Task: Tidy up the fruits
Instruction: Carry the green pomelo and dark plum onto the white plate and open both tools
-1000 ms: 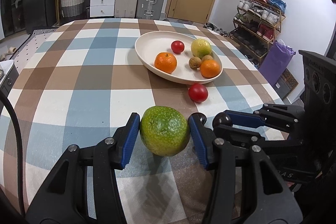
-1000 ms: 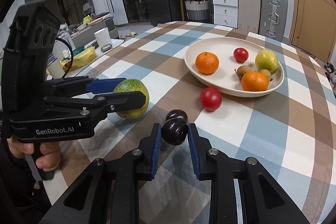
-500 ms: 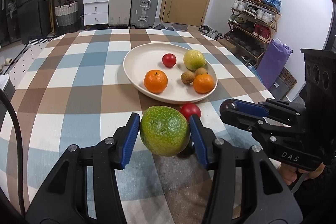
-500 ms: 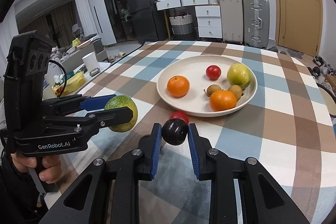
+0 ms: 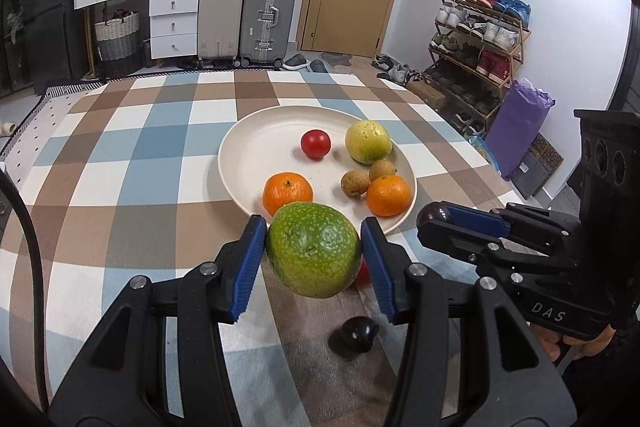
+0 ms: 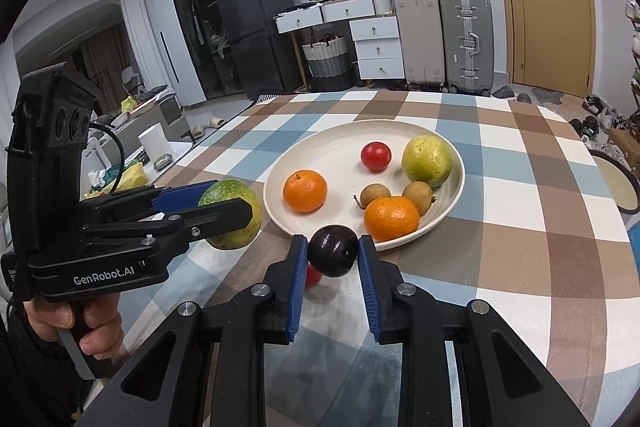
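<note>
A person stands at a table covered in a checked cloth [image 5: 132, 187] of brown, blue and white squares, holding a black two-finger gripper in each hand.

The left gripper [image 5: 314, 247] pinches a large speckled green citrus fruit [image 5: 313, 255] between its blue pads, lifted clear of the cloth, just in front of the near rim of a white plate [image 5: 256, 155]. From the other side, the same green fruit [image 6: 232, 213] shows at the tip of that gripper, with the person's hand [image 6: 76, 323] wrapped around the handle.

The right gripper [image 6: 333, 255] is closed tight on a small dark purple plum [image 6: 333, 251], also held above the table, close to the plate's near edge.

The plate [image 6: 332, 143] holds six fruits: two oranges, one at the near left [image 6: 305, 191] and one at the near right [image 6: 391, 219]; a small red tomato [image 6: 376, 156] farther back; a yellow-green round fruit [image 6: 427, 161] at the far right; and two small brown longan-like fruits [image 6: 418, 195] between them.

On the cloth below the grippers, another red tomato [image 6: 313, 275] peeks out, mostly hidden. A second dark plum [image 5: 354, 333] lies on the cloth nearer the left gripper.

Behind the table stand suitcases [image 5: 269, 15], white drawers, a wooden door and a shoe rack [image 5: 476, 39].
</note>
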The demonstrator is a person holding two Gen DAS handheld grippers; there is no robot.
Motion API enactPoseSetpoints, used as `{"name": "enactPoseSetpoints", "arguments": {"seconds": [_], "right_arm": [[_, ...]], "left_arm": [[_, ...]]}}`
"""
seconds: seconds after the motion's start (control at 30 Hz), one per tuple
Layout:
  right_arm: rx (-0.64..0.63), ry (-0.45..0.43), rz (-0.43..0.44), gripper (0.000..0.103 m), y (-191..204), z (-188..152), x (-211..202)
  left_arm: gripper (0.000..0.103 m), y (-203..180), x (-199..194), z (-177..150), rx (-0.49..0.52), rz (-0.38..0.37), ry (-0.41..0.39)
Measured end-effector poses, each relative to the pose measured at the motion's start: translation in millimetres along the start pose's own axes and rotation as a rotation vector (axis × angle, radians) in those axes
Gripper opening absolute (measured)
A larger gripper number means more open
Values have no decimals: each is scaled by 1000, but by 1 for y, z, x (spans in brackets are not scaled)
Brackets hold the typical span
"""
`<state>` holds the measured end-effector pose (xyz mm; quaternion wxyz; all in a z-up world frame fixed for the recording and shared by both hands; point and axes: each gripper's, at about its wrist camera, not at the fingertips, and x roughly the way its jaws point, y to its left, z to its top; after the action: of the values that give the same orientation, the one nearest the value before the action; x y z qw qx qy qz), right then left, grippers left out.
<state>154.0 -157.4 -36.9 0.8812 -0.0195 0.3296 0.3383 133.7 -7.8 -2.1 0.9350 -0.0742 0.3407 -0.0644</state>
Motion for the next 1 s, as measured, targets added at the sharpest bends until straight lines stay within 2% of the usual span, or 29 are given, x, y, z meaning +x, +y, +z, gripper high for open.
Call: {"name": "enactPoseSetpoints", "arguments": {"seconds": [1.0], "right_arm": [[-8, 65, 0, 26, -4, 18, 47]], "left_arm": [[47, 10, 46, 25, 8, 4, -2]]}}
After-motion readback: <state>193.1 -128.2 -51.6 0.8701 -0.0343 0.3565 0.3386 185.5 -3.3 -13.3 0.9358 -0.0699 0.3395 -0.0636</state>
